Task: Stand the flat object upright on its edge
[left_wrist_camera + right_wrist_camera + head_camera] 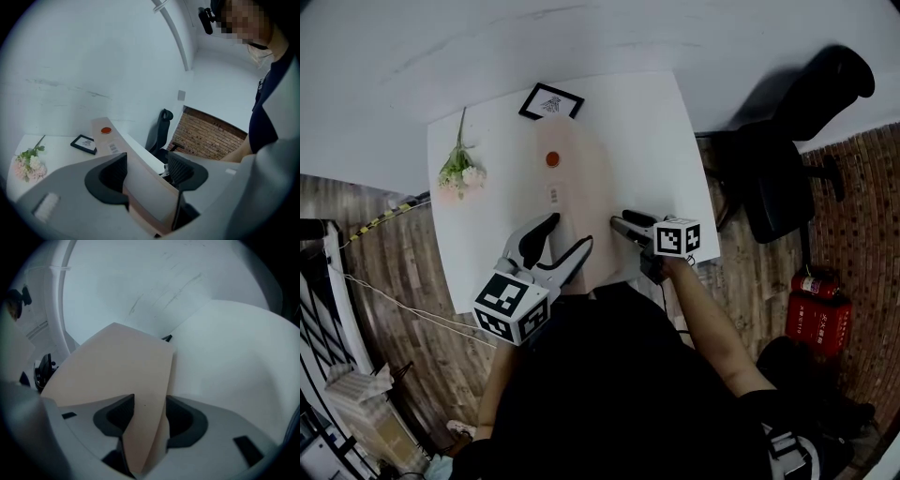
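A flat beige board [572, 187] with a red dot [551, 159] and a barcode label [553, 195] lies along the middle of the white table [675, 150]. Its near end reaches both grippers. My left gripper [570, 231] stands wide around the board's near left part. In the left gripper view the board [140, 183] runs between the jaws, against the left pad, with a dark gap at the right pad. My right gripper [622, 220] is at the board's near right edge. In the right gripper view the board [117, 366] fills the space between the pads, which close on it.
A black picture frame [551, 102] lies at the table's far edge beyond the board. A sprig of flowers [459, 173] rests at the table's left side. A black office chair [787, 169] and a red fire extinguisher [818, 314] stand on the floor to the right.
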Demonstrator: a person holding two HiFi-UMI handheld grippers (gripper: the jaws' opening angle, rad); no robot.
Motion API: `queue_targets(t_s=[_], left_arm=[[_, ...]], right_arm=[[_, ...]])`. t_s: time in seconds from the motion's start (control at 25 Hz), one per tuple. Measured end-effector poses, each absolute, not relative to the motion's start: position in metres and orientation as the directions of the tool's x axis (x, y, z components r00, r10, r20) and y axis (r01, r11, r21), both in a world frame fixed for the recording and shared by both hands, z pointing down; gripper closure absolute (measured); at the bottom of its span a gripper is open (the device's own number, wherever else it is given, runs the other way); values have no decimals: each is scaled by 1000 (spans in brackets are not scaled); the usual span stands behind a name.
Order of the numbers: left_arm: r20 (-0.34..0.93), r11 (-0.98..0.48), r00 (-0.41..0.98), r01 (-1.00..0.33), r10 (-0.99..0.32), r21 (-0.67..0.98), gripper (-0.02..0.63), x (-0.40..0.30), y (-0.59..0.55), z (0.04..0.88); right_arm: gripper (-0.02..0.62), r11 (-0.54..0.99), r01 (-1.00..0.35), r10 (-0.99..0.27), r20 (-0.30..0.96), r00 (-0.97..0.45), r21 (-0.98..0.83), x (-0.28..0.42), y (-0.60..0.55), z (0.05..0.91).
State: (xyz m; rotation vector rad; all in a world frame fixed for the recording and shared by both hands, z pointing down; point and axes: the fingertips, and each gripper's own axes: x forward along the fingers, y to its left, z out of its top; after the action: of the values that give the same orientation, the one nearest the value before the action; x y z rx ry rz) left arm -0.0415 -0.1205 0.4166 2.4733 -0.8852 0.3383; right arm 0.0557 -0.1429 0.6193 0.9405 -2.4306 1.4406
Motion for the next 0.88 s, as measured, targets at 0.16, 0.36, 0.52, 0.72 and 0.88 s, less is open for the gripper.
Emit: queue_targets(t_s=[0.16,0.36,0.52,0.72,0.88], left_arm=[[366,-719,794,-600,-485,351,327,-19,-118,410],[347,-754,824,-556,-447,350,339,3,-118,406],[339,-771,840,-531,-424,352,339,14,-117,405],[333,-789,855,-503,-396,353,341,24,-115,403],[330,-801,864,-486,-381,350,339,32,-113,404]], right_arm=[[391,355,-628,-443,467,-765,-692,62,-142,619],[413,400,-683,-448,519,-728,-612,66,-142,617],[414,442,-713,-452,552,-701,-544,68,-142,613],[414,487,-713,-472,535,-701,-504,71,-146,592],[414,520,-692,-508,471,-721,-500,74,-155,559]])
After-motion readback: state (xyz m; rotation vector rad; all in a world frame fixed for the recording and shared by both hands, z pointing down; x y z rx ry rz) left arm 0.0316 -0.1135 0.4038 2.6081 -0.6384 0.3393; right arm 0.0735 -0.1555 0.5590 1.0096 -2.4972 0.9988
